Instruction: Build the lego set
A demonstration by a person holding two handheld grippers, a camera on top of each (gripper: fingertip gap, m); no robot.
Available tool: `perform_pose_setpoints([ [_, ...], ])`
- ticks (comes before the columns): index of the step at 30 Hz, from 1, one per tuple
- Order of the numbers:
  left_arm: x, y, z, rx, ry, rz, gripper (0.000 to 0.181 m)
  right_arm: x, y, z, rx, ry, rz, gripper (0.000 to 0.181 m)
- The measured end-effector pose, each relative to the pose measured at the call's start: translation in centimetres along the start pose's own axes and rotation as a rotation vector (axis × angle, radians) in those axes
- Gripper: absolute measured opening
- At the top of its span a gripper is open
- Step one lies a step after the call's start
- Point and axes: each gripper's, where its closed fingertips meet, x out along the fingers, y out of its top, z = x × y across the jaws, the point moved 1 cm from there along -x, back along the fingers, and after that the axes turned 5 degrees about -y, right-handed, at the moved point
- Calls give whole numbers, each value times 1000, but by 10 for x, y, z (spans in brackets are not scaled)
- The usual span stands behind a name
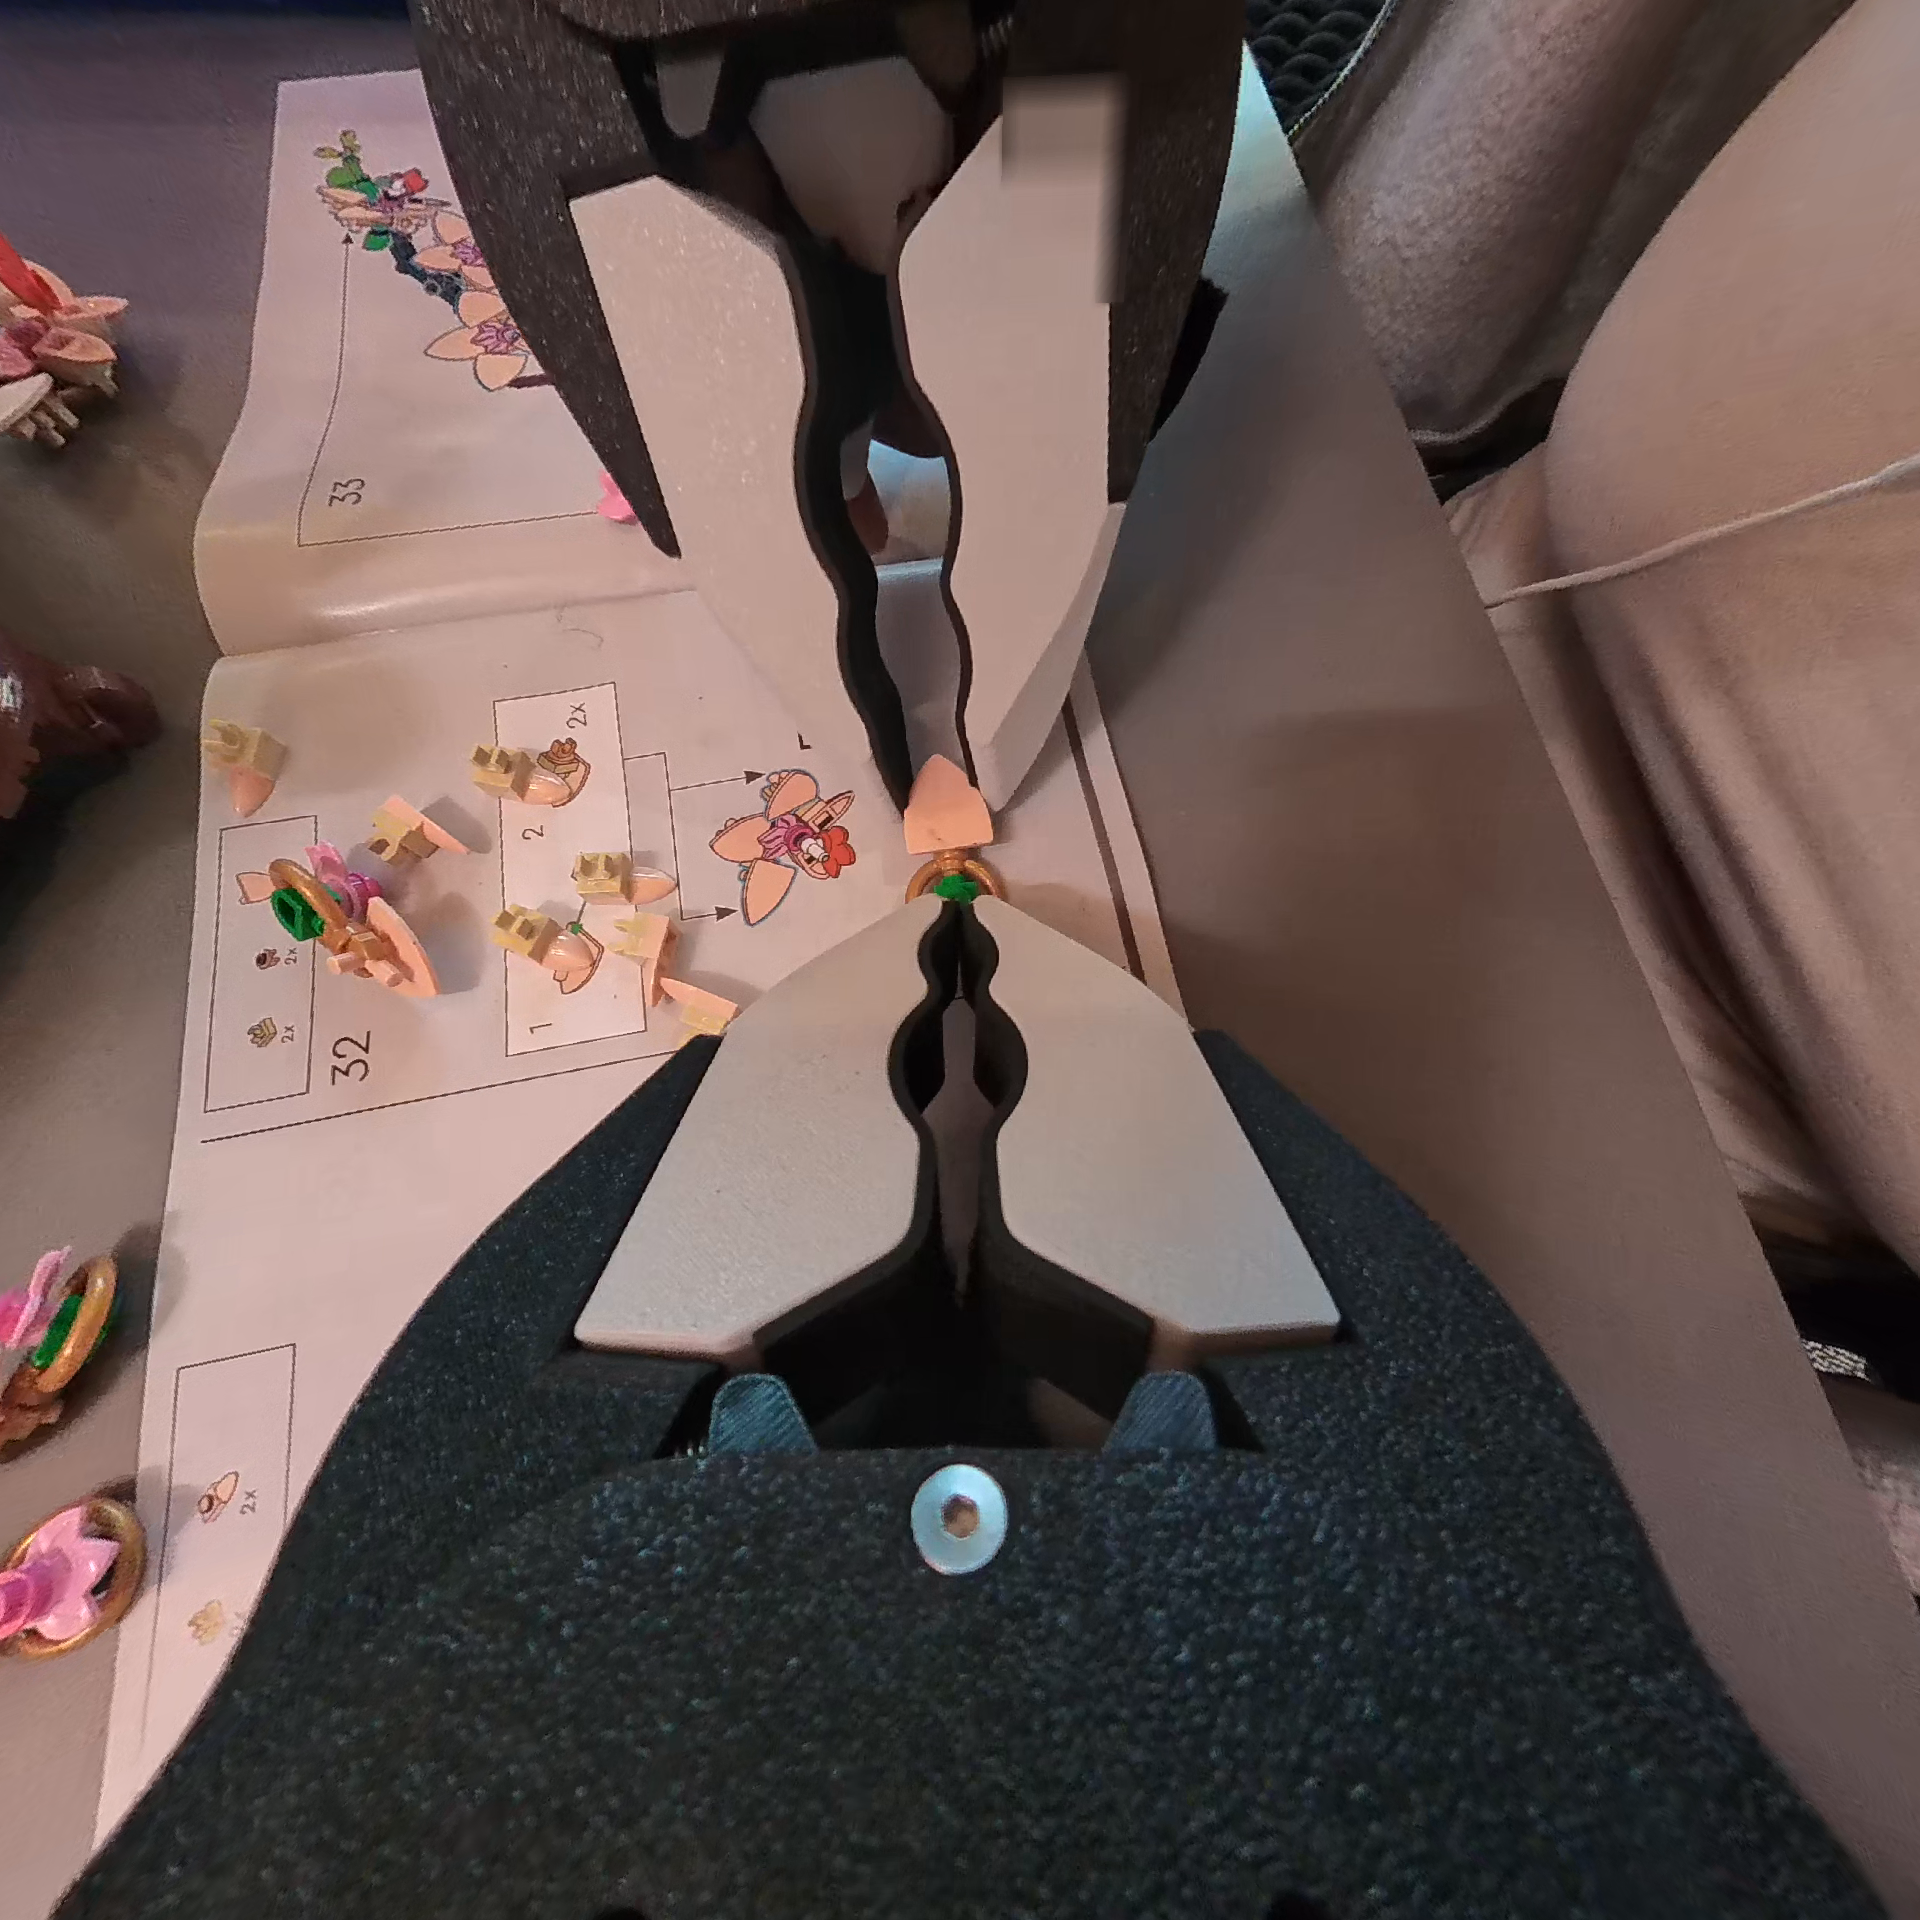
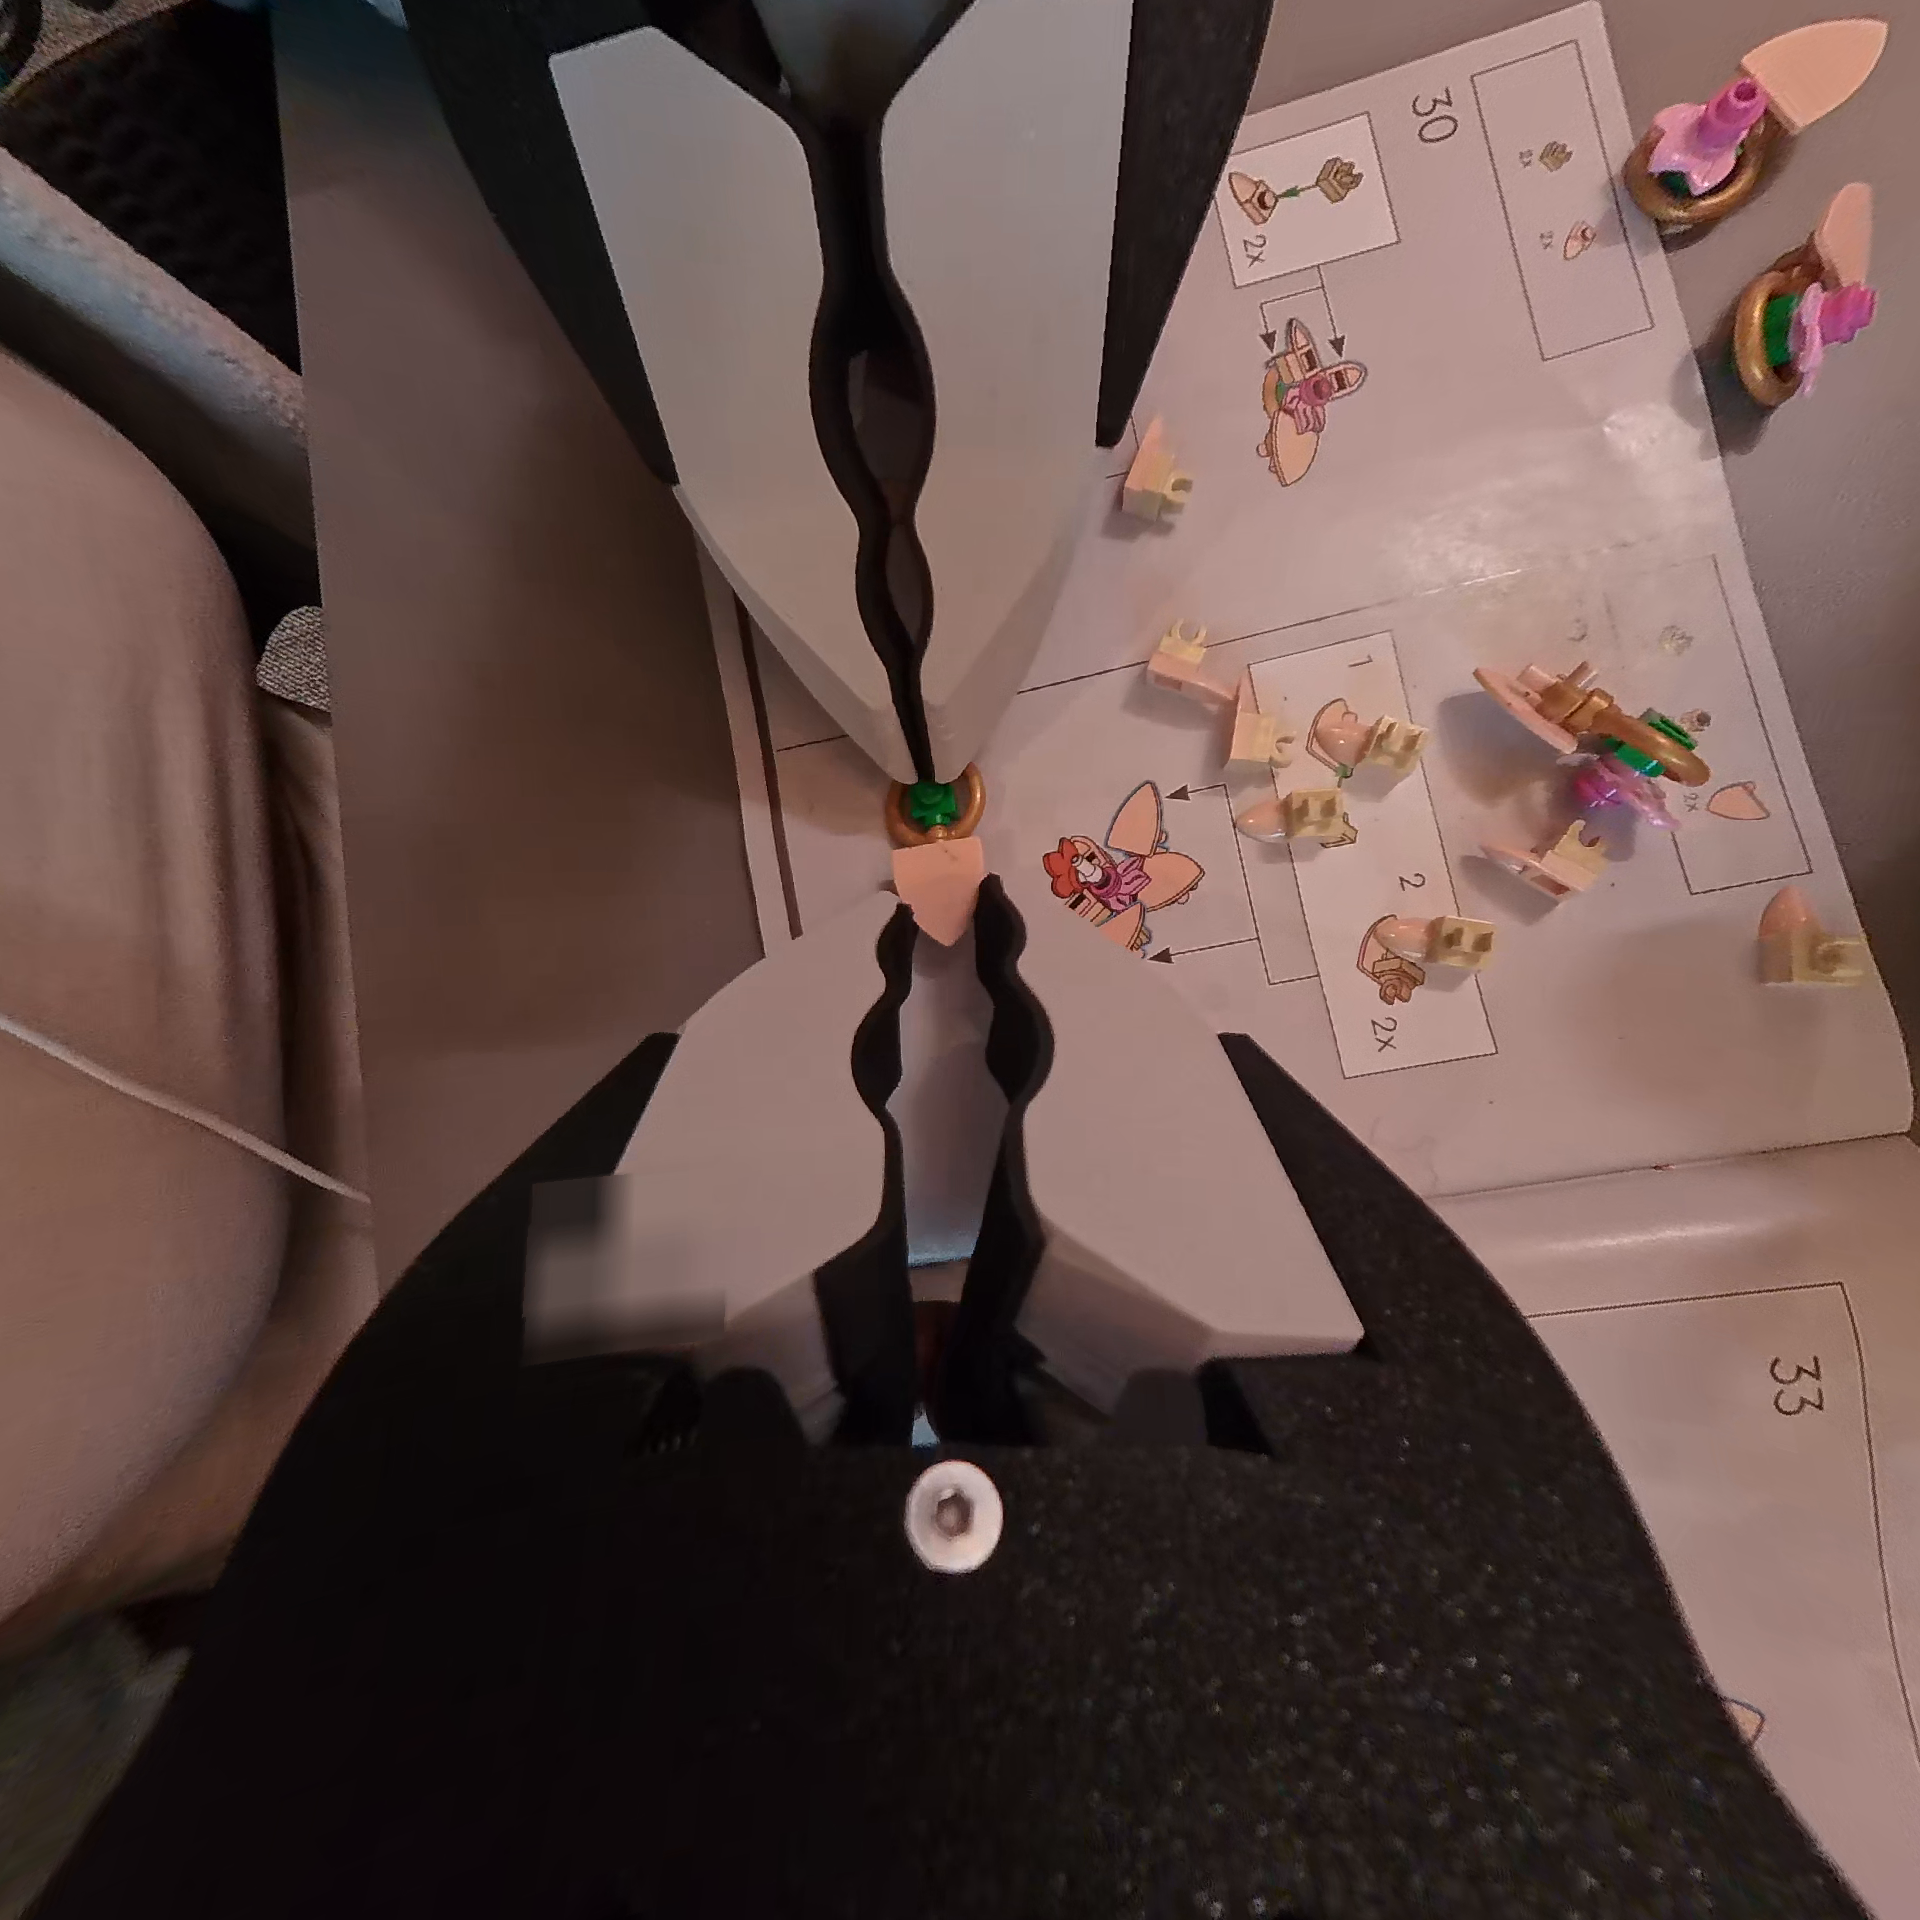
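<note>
A grey-beige tabletop (image 1: 83, 582) fills the nine o'clock side of the left wrist view under soft, warm, dim light. Toward three o'clock lies tan upholstery (image 1: 1714, 727), creased and padded, with a pale thread (image 1: 1704, 540) running across it. Dark patterned fabric (image 1: 1299, 62) shows near one o'clock.

Each gripper, left gripper (image 1: 951, 906) and right gripper (image 2: 951, 914), has pale grey wedge fingers (image 1: 800, 1122) with wavy black pads, a speckled black body and a silver hex screw (image 1: 958, 1520).
</note>
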Motion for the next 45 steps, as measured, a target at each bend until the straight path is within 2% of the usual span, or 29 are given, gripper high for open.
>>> perform_pose_setpoints([
  [7,0,0,0,-3,-3,1,0,0,-1,0,-30,-12,21,11],
  [14,-4,5,1,-12,-19,46,0,0,-4,2,-41,21,125,10],
  [18,-2,2,1,-11,-15,19,0,0,-3,1,-31,47,162,10],
  [39,0,2,3,-15,-49,15,0,2,-1,2,-72,17,114,10],
  [45,6,7,4,33,-37,13,0,4,0,0,-102,22,110,10],
])
